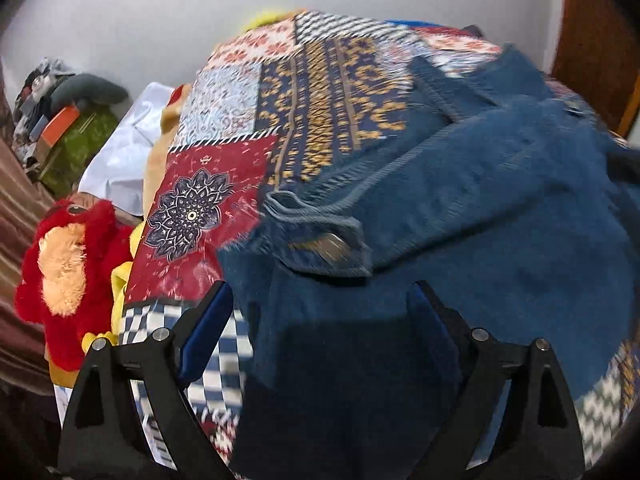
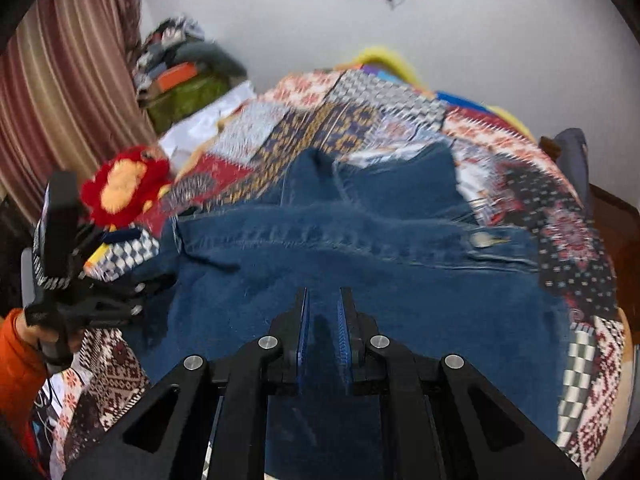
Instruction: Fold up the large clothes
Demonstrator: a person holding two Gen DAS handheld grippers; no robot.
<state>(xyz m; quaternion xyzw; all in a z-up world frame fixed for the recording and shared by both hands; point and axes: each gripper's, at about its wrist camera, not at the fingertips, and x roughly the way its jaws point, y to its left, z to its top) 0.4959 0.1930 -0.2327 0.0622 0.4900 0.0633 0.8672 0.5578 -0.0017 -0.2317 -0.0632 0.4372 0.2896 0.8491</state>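
Observation:
A blue denim garment (image 1: 480, 220) (image 2: 360, 280) lies spread and partly folded on a patchwork bedspread (image 1: 320, 100) (image 2: 560, 220). A metal button (image 2: 482, 239) shows on its right side. My left gripper (image 1: 320, 296) hovers open over the garment's left part, with nothing between its blue pads. In the right wrist view the left gripper (image 2: 144, 260) is at the garment's left edge, held by a hand in an orange sleeve (image 2: 20, 360). My right gripper (image 2: 324, 300) is shut low over the near middle of the denim. Blur hides whether any cloth is pinched.
A red and cream plush toy (image 1: 68, 264) (image 2: 124, 184) sits at the bed's left edge. A striped curtain (image 2: 60, 100) hangs on the left, with a pile of clothes and boxes (image 2: 180, 80) by the white wall. Wooden furniture (image 1: 592, 40) stands at the right.

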